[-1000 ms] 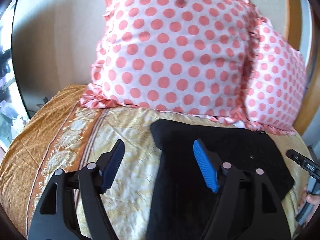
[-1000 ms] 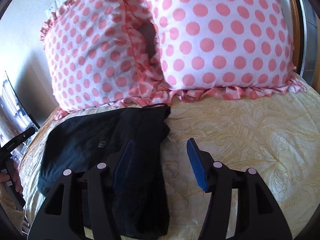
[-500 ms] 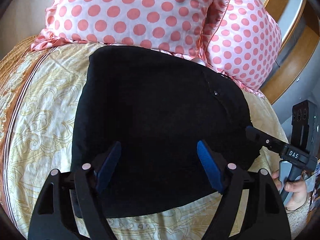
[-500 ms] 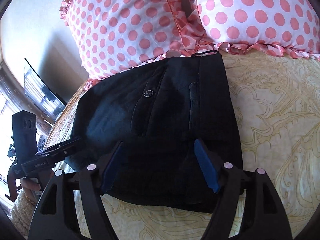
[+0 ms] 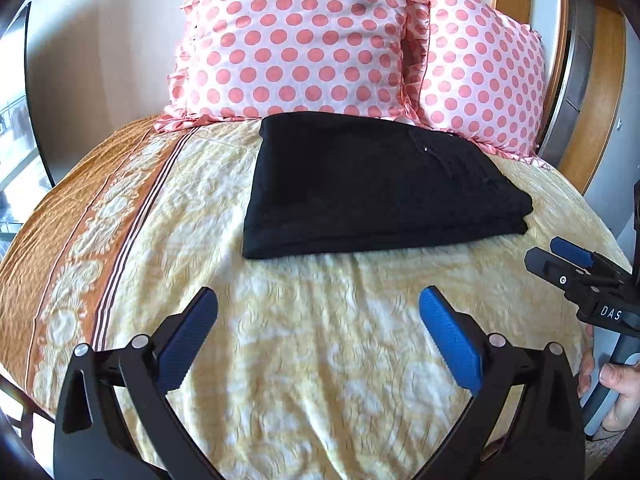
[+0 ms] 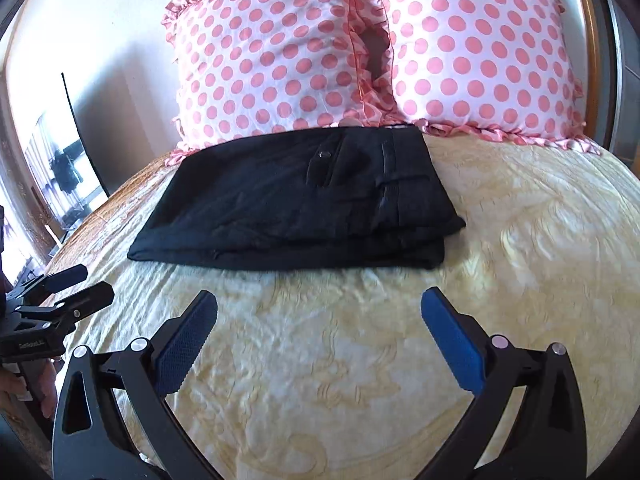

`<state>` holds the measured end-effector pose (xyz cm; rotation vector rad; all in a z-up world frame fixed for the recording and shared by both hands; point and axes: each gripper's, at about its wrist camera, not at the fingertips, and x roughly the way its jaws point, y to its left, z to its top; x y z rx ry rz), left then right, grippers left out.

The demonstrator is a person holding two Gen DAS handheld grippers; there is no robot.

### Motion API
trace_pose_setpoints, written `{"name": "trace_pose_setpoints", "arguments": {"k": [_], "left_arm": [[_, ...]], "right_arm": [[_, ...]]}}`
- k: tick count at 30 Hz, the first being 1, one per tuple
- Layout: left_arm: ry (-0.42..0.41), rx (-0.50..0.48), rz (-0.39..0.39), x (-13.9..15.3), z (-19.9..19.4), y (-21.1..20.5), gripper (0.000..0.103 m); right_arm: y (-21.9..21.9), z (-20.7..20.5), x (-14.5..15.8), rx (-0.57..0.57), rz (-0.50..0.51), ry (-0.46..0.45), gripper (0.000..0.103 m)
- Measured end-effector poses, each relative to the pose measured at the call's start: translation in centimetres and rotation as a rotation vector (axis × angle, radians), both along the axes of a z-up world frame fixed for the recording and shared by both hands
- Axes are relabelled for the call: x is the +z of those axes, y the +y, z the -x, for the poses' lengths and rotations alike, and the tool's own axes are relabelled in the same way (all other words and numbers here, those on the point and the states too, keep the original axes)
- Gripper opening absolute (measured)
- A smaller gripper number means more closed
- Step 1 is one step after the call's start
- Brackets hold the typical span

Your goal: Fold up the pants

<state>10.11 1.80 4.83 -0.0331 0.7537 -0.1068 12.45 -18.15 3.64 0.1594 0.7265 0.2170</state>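
Both sets of jaws stood wide apart and empty. The left gripper (image 5: 318,316) hung over bare bedspread (image 5: 320,360), blue pads spread, nothing between them. Same story on the right gripper (image 6: 319,314): pads apart, gripping nothing, quilted yellow cover underneath.

Out ahead of both lay the pants (image 6: 296,200), a black, flat, squared-off stack on the bed, well clear of either gripper. The back edge touched the foot of the two polka-dot pillows (image 6: 280,48). In the right view a buttoned pocket (image 6: 322,155) and a waistband seam faced up on the top layer; several layers showed along the near edge and at the near right corner.

By the look of it, the folding was done or very nearly so.

As for handling, I'd judge this cloth soft and limp, light, not fragile, and a little slick layer on layer. Pinch only the top ply and the stack would likely peel open. The better hold looked like the thick near edge, jaws closing over all the layers at once, one gripper toward each near corner, so the bundle would lift level. The waistband side seemed the stiffest part and the surest bite. The soft bedspread could get caught in the jaws too, so a shallow bite would be wise.
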Motion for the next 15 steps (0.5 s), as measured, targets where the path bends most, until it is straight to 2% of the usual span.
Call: {"name": "trace_pose_setpoints", "arguments": {"k": [5,8,11,15], "left_arm": [[-0.023,0.0,-0.042,-1.9,1.9,-1.1,0.101],[-0.03,-0.01,-0.07,-2.6,2.0,-1.9,0.101],[-0.022,-0.007,-0.064,-3.1,1.7,-2.4,0.101],[-0.023,0.013,-0.072,-3.4,1.5,-2.7,0.101]], "right_arm": [[1.2,1.8,-2.2,-0.061,0.049,0.033,0.102],[1.9,2.4,-2.3,-0.086,0.129,0.002,0.102],[2.1,2.5,-2.5,-0.09,0.12,0.002,0.102],[2.5,2.5,-2.8,-0.111,0.157,-0.01,0.102]]}}
